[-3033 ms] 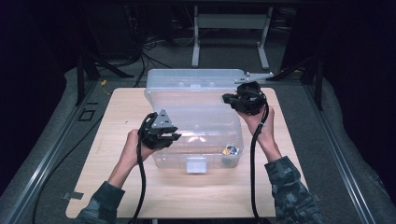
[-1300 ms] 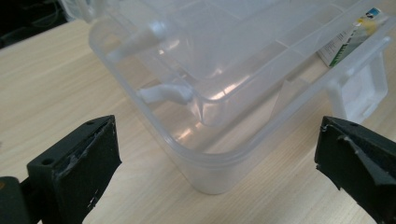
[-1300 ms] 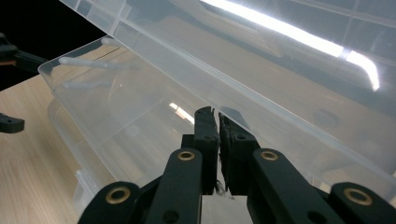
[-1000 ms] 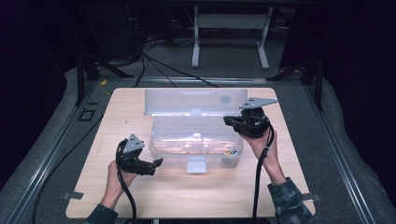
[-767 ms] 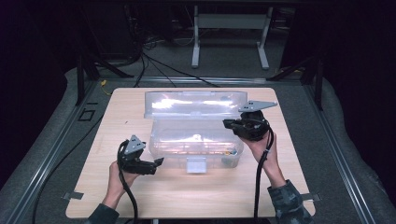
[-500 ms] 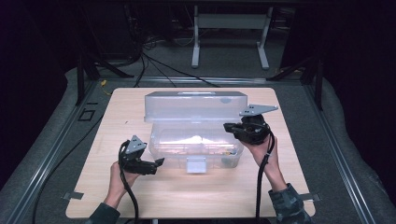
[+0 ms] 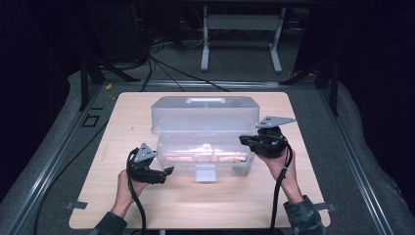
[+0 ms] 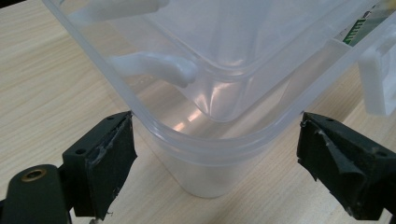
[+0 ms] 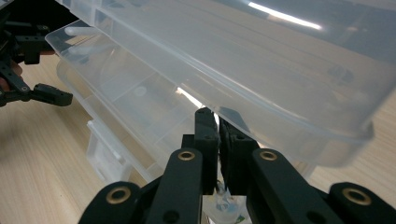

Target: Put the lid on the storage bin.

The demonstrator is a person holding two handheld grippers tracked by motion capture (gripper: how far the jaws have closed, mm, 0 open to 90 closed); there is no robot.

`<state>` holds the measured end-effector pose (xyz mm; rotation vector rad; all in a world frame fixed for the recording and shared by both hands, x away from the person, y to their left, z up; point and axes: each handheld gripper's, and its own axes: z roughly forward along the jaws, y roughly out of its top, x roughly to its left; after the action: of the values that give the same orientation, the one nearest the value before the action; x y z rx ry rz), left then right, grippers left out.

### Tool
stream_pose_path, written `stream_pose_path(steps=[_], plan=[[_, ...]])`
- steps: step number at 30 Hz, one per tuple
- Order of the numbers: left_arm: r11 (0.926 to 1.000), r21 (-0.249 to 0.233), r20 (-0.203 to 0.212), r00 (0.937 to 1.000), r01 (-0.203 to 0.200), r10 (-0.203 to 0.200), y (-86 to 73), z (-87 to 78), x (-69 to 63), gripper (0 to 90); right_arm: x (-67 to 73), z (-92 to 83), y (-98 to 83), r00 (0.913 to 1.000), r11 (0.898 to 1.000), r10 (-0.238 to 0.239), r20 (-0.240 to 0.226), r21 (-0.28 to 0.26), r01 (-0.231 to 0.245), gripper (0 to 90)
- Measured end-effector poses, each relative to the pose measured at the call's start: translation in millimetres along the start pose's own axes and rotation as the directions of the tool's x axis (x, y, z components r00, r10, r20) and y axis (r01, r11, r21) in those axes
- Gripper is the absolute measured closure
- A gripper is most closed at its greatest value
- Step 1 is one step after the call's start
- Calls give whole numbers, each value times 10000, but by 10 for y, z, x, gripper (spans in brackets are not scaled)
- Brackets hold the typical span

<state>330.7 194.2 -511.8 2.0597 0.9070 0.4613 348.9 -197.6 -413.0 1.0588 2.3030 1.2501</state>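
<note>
The lid (image 7: 204,113) has dropped lower over the box (image 7: 205,157), its edge pinched by the right gripper (image 9: 217,122); the left gripper (image 8: 215,149), jaws just closing yet apart, straddles the box's corner.

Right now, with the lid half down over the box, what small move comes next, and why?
Probably ease the right gripper down a little more. Its fingers are shut on the lid's front rim, and the lid hangs tilted above the clear box, not yet seated. The left gripper is open around the box's corner and can steady it.
</note>
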Motion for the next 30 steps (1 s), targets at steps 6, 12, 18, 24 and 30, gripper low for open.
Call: stream_pose_path(steps=[6,12,18,24,30], plan=[[10000,50,74,10000,-43,43,2,11,-3,119,-61,-106,-92,9995,9994,326,52,-106,-325,864],[10000,75,104,9999,-51,50,6,7,0,119,-101,-170,-185,9983,9983,571,133,-102,-570,865],[9999,101,152,9999,-50,49,-2,9,-2,119,-99,-179,-243,9978,9978,661,-81,32,-661,862],[9997,233,44,10000,-11,10,-16,24,-37,120,-75,-194,-304,9980,9978,624,-7,235,-624,862],[9998,159,152,9998,142,-145,-23,21,-31,112,-69,-208,-373,9973,9967,736,-18,354,-735,861]])
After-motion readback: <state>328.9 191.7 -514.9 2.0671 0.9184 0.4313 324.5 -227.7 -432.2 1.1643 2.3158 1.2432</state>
